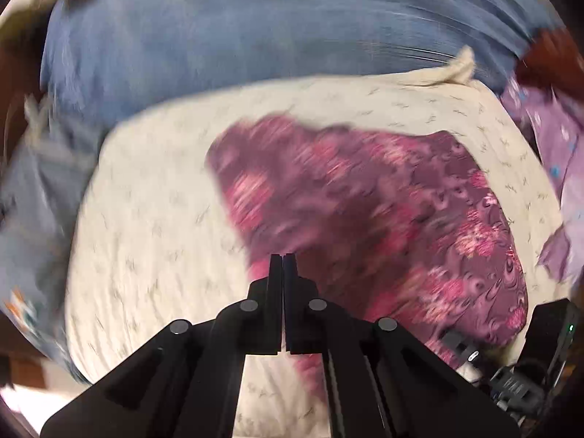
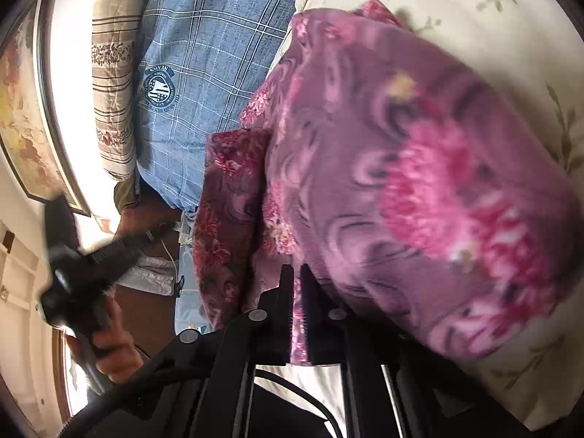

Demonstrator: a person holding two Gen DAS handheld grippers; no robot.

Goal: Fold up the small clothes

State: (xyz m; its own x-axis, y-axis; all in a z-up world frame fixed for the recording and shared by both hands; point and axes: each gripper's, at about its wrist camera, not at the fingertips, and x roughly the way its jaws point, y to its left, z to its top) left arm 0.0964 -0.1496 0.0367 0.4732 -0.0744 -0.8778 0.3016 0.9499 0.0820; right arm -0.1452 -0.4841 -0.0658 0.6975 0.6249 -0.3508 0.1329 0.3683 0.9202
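While the right tool point(image 2: 296, 270) pinches the floral cloth point(image 2: 401, 168) mid-fold, the left tool point(image 1: 283, 259) hangs closed and empty — next, lay the flap flat on the bed point(image 1: 146, 219).

Ahead of the matt black plastic left gripper point(image 1: 283, 255), a soft purple-pink floral cloth garment point(image 1: 383, 211) lies on a cream, finely printed quilted fabric cover point(image 1: 153, 219); blue checked woven cloth point(image 2: 204, 73) beyond.

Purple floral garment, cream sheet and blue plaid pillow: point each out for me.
purple floral garment point(image 1: 383, 197): left wrist view, middle of cloth.
cream sheet point(image 1: 153, 219): left wrist view, bare patch left of garment.
blue plaid pillow point(image 2: 204, 54): right wrist view, plaid face.
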